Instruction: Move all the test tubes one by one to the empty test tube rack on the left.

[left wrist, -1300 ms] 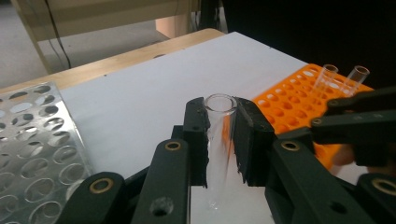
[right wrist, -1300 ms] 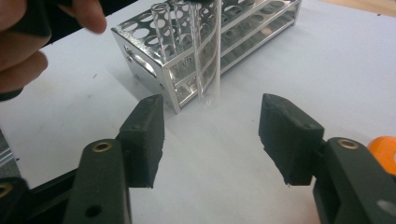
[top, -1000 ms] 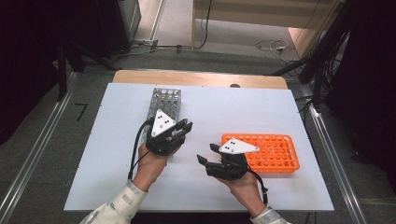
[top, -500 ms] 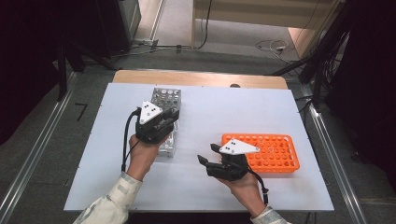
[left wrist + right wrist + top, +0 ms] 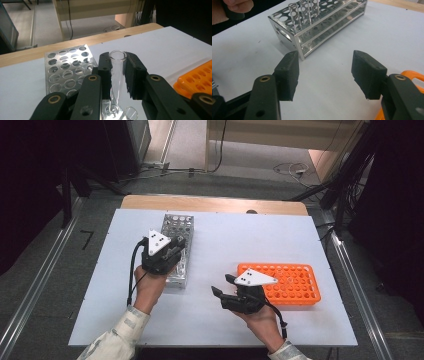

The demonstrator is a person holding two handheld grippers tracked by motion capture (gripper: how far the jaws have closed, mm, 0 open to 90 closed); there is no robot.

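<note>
The left tool (image 5: 117, 75) clamps a clear glass tube (image 5: 117, 72) upright, open mouth up, over the near end of the metal rack (image 5: 176, 251) toward the bench's (image 5: 240, 240) left edge. The right tool (image 5: 327, 75) hangs wide, empty.

A clear glass test tube (image 5: 117, 72) is held near upright, open mouth up, above the metal rack (image 5: 65, 71). Its bottom is seen just over the rack's near end.
</note>
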